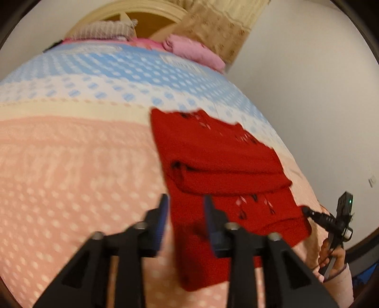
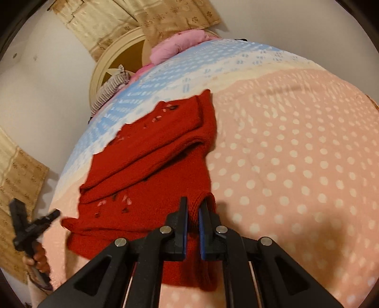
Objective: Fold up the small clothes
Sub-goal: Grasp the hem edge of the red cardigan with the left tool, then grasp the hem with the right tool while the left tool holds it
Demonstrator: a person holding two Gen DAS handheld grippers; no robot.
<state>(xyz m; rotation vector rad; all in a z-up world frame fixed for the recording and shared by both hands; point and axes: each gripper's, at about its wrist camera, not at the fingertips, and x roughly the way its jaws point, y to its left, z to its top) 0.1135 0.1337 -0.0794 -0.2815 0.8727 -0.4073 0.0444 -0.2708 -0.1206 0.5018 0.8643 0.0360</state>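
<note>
A red knit sweater point(image 1: 220, 163) with small embroidered marks lies on the bed, its sleeves folded across the body. It also shows in the right wrist view point(image 2: 151, 165). My left gripper point(image 1: 186, 203) is open, its jaws apart over the sweater's near left corner. My right gripper point(image 2: 193, 208) is shut on the sweater's near right edge, red knit pinched between the blue pads. The right gripper shows at the far right of the left wrist view point(image 1: 331, 220). The left gripper shows at the far left of the right wrist view point(image 2: 30, 227).
The bed cover point(image 2: 296, 154) is pink with white dots, blue and white farther away. A pink pillow point(image 1: 194, 49) and a striped pillow point(image 1: 104, 29) lie at the headboard point(image 1: 151, 21). A white wall point(image 1: 308, 83) and curtains point(image 2: 21, 180) border the bed.
</note>
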